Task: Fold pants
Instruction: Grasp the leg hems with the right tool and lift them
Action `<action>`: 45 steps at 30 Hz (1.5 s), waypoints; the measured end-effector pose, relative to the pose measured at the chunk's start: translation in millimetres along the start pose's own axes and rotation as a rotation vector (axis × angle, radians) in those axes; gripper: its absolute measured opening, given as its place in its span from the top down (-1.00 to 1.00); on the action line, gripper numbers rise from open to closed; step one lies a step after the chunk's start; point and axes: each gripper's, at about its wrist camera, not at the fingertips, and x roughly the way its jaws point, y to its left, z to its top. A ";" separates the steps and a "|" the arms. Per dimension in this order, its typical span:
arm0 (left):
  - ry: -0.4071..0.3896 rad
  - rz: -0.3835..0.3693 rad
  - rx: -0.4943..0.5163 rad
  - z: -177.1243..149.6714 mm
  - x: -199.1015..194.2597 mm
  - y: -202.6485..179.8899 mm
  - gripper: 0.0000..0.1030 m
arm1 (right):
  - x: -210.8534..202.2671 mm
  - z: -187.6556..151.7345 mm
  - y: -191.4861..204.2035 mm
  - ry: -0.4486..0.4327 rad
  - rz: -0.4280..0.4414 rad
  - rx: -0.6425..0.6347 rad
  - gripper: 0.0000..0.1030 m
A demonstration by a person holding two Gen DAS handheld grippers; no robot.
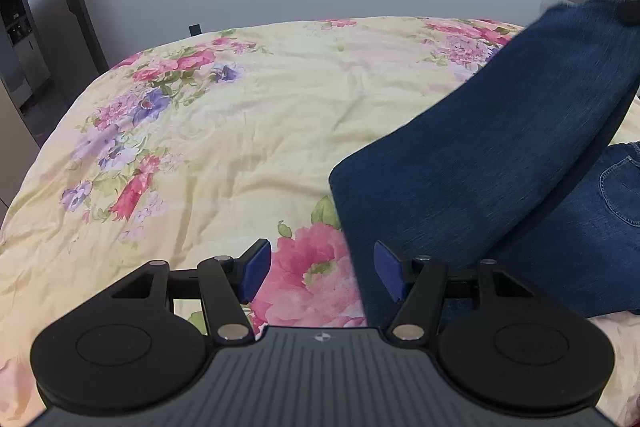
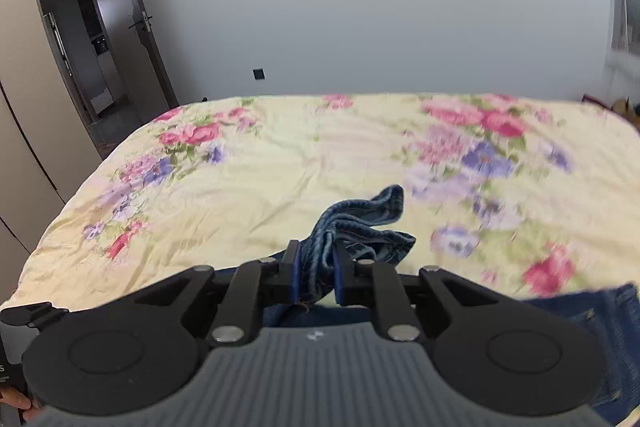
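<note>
Plainly the fold is under way: the right gripper [image 2: 316, 273] is clamped on a bunched hem of the pants [image 1: 500, 163], dark blue denim, and holds that end up off the bed [image 1: 280, 115] so that the leg rises in a taut slope from the mattress toward the upper right of the left wrist view. The rest of the pants, with a back pocket showing, lies flat on the flowered quilt near the bed's right edge, close to the near side. The left gripper [image 1: 320, 275] has its jaws wide apart with nothing between them; it hovers above the quilt just beside the lower left edge of the lifted leg, its right finger over the denim without pressing it, as far as can be told. In the right wrist view the gathered cloth pokes out beyond the blue pads [image 2: 295, 273], frayed threads hanging below, and the far half of the bed is bare quilt. I judge the step in hand to be carrying the leg end over toward the waist. The next move calls for sweeping the held hem across and laying it down square on the flat part, while the free gripper stands ready to pin or smooth the crease.
</note>
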 end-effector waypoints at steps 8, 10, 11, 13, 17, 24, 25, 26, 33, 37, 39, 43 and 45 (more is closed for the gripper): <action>-0.006 -0.043 0.055 9.3 6.1 -40.4 -0.37 | -89.5 29.8 -144.2 -0.076 -0.237 -0.038 0.80; 0.000 -0.051 0.067 9.5 12.4 -52.4 -0.37 | -86.4 13.1 -191.2 -0.038 -0.293 0.014 0.80; 0.005 -0.056 0.067 9.7 16.4 -58.1 -0.37 | -80.8 -5.1 -219.7 -0.004 -0.321 0.050 0.80; 0.022 -0.073 0.067 8.5 25.8 -71.2 -0.36 | -62.5 -42.0 -270.9 0.075 -0.389 0.135 0.80; 0.065 -0.081 0.125 4.3 48.0 -103.7 -0.36 | -12.8 -131.4 -356.1 0.257 -0.485 0.376 0.79; 0.114 -0.089 0.202 -0.1 87.9 -153.3 -0.36 | 8.2 -184.4 -390.5 0.302 -0.413 0.492 0.79; 0.124 -0.086 0.198 0.0 94.7 -158.4 -0.33 | 11.1 -178.8 -387.6 0.315 -0.414 0.473 0.79; 0.134 -0.083 0.193 0.3 100.6 -162.1 -0.31 | 9.2 -169.6 -381.8 0.320 -0.415 0.448 0.79; 0.126 -0.062 0.146 9.3 117.8 -173.3 -0.30 | -42.1 -78.9 -339.6 0.064 -0.251 0.297 0.82; 0.126 -0.058 0.129 9.6 122.8 -176.8 -0.30 | -70.8 -69.1 -342.6 -0.098 -0.239 0.240 0.83; 0.139 -0.055 0.136 6.1 127.5 -181.1 -0.30 | -49.8 -93.1 -365.3 0.021 -0.303 0.267 0.82; 0.152 -0.038 0.154 2.4 132.5 -188.6 -0.30 | 0.6 -171.8 -409.6 0.248 -0.377 0.390 0.82; 0.153 -0.035 0.165 3.8 131.5 -189.5 -0.30 | 5.5 -187.1 -415.5 0.222 -0.374 0.408 0.82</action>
